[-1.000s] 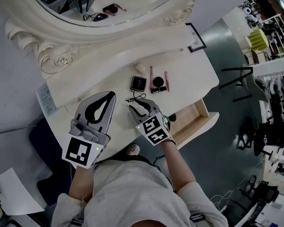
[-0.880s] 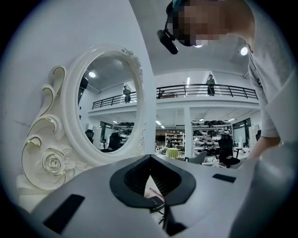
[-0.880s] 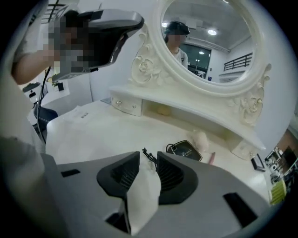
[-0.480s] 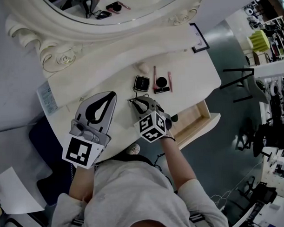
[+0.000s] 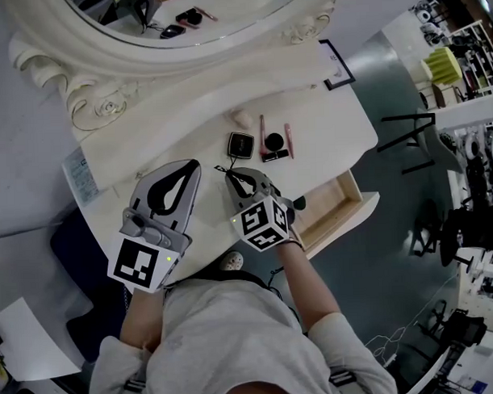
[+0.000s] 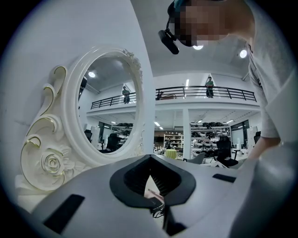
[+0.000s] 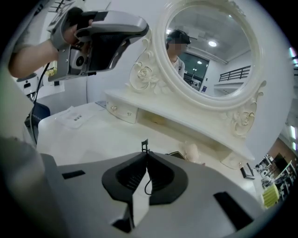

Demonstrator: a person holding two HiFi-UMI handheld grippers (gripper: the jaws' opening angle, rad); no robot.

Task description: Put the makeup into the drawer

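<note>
From the head: right gripper (image 5: 229,173) low over the desk (image 5: 148,147), pressed shut, with a thin black wire piece (image 5: 222,168) nipped at the tips, of a kind not to be made out. Points away from the person, straight at the makeup. Just past the tips, a square compact (image 5: 241,144). To its right, a pink pencil (image 5: 262,133), a round black pot (image 5: 274,140), a short black tube (image 5: 276,155) and a second pink stick (image 5: 289,140). Behind the compact, a beige sponge (image 5: 244,118). Both pink sticks lie with long axes running away from the person, much as the gripper points, so probably calls for a turn of the wrist to close across one. Open drawer (image 5: 336,205) off to the right at the desk's front edge, on the right gripper's side and near it. Left gripper (image 5: 194,164) off to the left, farther from both makeup and drawer — likely no part in the reach.

From the left gripper: tips together, nothing between them. Beyond, the ornate mirror (image 6: 104,116) and a sliver of desk.

From the right gripper: jaws closed on the wire piece, upright at the very tips. Compact (image 7: 176,154) and sponge (image 7: 192,151) dead ahead and near — no makeup in hold, none in the drawer yet by the look of it.
</note>
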